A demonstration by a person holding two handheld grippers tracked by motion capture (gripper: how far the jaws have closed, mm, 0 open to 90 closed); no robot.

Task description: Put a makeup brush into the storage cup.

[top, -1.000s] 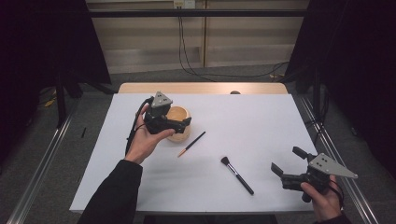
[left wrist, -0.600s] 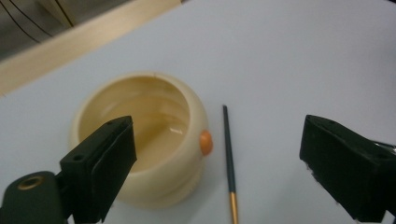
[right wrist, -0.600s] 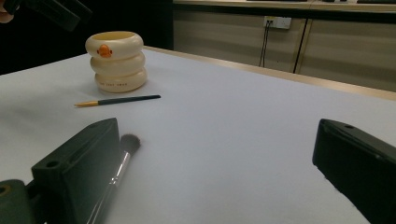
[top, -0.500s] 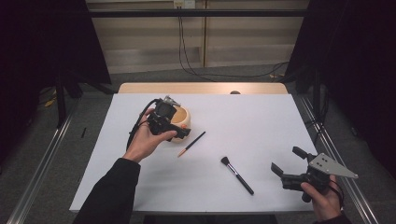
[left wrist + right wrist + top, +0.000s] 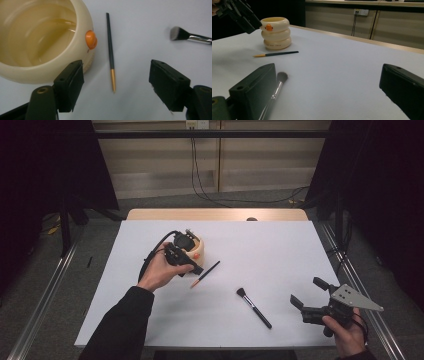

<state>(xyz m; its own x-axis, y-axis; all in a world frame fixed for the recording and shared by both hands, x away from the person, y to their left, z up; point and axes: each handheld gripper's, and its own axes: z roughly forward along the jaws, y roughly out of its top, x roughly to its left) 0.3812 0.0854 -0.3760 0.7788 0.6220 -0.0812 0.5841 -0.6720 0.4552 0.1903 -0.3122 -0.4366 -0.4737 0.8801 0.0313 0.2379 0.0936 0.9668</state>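
Observation:
A cream ribbed cup [image 5: 196, 249] with an orange beak stands left of centre on the white table [image 5: 280, 245]. Beside it lies a thin dark brush [image 5: 205, 273] with a gold tip. My left gripper [image 5: 192, 265] hovers over the cup's near side, pointing down. In the left gripper view, the left gripper [image 5: 117, 86] is open, its jaws have just been closing, and the thin brush [image 5: 110, 52] lies on the table between them, untouched. The cup [image 5: 42, 40] is hollow and sits by the left jaw. My right gripper [image 5: 307, 292] rests open at the near right, holding nothing.
A makeup brush [image 5: 254, 307] with a black handle and silver ferrule lies near the table's front, between the two grippers; the right gripper view has its brush head [image 5: 282, 77] by the left jaw. Cables hang from a wall socket [image 5: 195, 124] beyond the far edge.
The left gripper has shifted from above the cup toward its near right side and tipped downward, and its jaws stand narrower. The right gripper has stayed put.

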